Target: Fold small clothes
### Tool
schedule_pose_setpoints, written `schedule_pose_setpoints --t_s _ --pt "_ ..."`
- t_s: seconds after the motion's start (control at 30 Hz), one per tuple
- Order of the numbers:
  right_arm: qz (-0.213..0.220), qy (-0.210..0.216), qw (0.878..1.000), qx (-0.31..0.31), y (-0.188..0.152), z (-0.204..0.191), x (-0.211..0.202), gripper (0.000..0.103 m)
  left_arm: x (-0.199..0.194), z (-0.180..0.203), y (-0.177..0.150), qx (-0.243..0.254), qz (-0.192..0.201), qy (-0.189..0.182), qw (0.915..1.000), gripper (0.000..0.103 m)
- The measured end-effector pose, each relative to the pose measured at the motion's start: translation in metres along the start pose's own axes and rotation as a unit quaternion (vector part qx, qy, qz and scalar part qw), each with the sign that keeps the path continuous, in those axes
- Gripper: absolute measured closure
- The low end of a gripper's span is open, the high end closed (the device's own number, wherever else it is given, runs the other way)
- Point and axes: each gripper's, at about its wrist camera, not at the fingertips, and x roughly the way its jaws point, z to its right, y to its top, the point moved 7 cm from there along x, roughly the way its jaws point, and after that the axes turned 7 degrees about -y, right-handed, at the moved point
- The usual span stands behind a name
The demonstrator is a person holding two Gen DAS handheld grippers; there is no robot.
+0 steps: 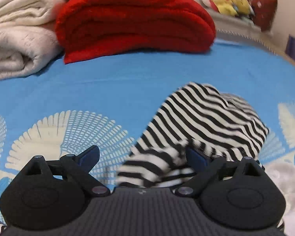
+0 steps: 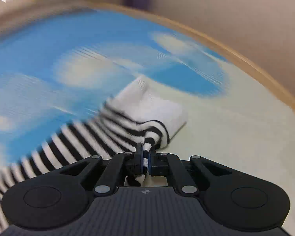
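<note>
Landmark: the blue sheet [image 1: 112, 82] with its cream fan prints.

Left gripper [image 1: 142, 157]: jaws spread wide, nothing pinched. The striped garment [image 1: 206, 122], black and white, lies bunched on the sheet; 1 fold of it sits between the 2 fingers, against the right-hand blue pad, while the left-hand finger [image 1: 88, 155] stands apart over bare sheet.

Right gripper [image 2: 145, 155]: jaws nearly together, clamped on a thin pinch of the striped garment's edge. From the pinch the cloth trails off toward the lower left of that view, over the sheet. View is motion-blurred.

A folded white cloth [image 2: 157, 102] lies on the sheet just beyond the right gripper's pinch; the striped cloth overlaps its near edge.

Far side of the sheet, left wrist view: folded red blanket [image 1: 135, 21], and beside it a cream blanket [image 1: 19, 37], both on the sheet's far part. Open sheet between the red blanket and the striped garment.

Sheet's right border: tan wooden edge [image 2: 245, 59], with open cream-printed sheet between it and the white cloth.
</note>
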Motion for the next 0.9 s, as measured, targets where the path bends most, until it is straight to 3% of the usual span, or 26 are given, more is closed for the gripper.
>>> schedule_pose_setpoints --t_s 0.03,0.07,0.1,0.2,0.23,0.3,0.37,0.43,0.47,0.5,0.57,0.63,0.67,0.7,0.73,0.77,0.8,0.87,0.9 --pt "0.016 -0.017 1.000 -0.018 -0.001 0.004 -0.002 0.079 -0.003 -0.005 0.001 0.000 0.002 -0.001 1.0000 0.005" --pt "0.025 -0.027 0.999 -0.032 -0.001 0.005 -0.006 0.047 -0.008 -0.010 -0.001 0.003 0.003 -0.004 1.0000 0.005" --pt "0.031 -0.039 0.998 -0.047 -0.002 0.007 -0.013 0.029 -0.015 -0.018 -0.003 0.008 0.007 -0.007 0.9999 0.005" --pt "0.100 -0.077 0.992 -0.030 0.004 0.022 -0.059 0.027 -0.043 -0.045 -0.013 0.006 0.016 -0.009 0.9998 0.003" --pt "0.127 -0.065 0.990 -0.019 0.005 0.025 -0.077 0.027 -0.053 -0.049 -0.017 0.003 0.016 -0.012 0.9998 0.002" --pt "0.163 0.023 0.986 -0.011 0.010 0.002 -0.116 0.026 -0.060 -0.062 -0.023 0.002 0.010 -0.020 0.9997 0.002" --pt "0.156 0.170 0.972 -0.048 0.010 -0.050 -0.156 0.026 -0.061 -0.058 -0.022 0.017 0.009 -0.026 0.9995 0.002" --pt "0.110 0.339 0.926 -0.126 -0.002 -0.124 -0.196 0.027 -0.059 -0.041 -0.016 0.037 0.017 -0.043 0.9982 0.002" --pt "0.083 0.408 0.893 -0.172 -0.014 -0.166 -0.218 0.027 -0.059 -0.029 -0.014 0.046 0.019 -0.058 0.9971 0.002" --pt "0.067 0.446 0.865 -0.220 -0.027 -0.199 -0.235 0.028 -0.054 -0.012 -0.011 0.060 0.012 -0.076 0.9952 0.002" --pt "0.072 0.470 0.817 -0.325 -0.057 -0.262 -0.266 0.028 -0.042 0.020 -0.010 0.108 -0.006 -0.098 0.9893 0.002" --pt "0.086 0.471 0.768 -0.426 -0.092 -0.313 -0.286 0.028 -0.024 0.052 -0.010 0.183 -0.014 -0.074 0.9803 0.002" --pt "0.093 0.466 0.748 -0.463 -0.108 -0.332 -0.294 0.028 -0.011 0.064 -0.010 0.215 -0.022 -0.055 0.9748 0.003" --pt "0.104 0.449 0.740 -0.491 -0.119 -0.351 -0.294 0.031 0.002 0.069 -0.011 0.229 -0.036 -0.041 0.9719 0.008" --pt "0.107 0.430 0.744 -0.500 -0.126 -0.365 -0.291 0.040 0.015 0.070 -0.011 0.223 -0.054 -0.032 0.9728 0.040" --pt "0.101 0.431 0.750 -0.492 -0.126 -0.374 -0.287 0.079 0.026 0.067 -0.010 0.197 -0.077 -0.044 0.9765 0.072" --pt "0.094 0.428 0.760 -0.479 -0.120 -0.379 -0.284 0.094 0.032 0.062 -0.006 0.138 -0.086 -0.077 0.9837 0.082" --pt "0.089 0.448 0.782 -0.424 -0.096 -0.374 -0.282 0.095 0.020 0.052 0.011 0.076 -0.021 -0.103 0.9915 0.089" --pt "0.086 0.452 0.801 -0.384 -0.078 -0.367 -0.273 0.095 0.010 0.047 0.019 0.063 0.025 -0.101 0.9926 0.092"
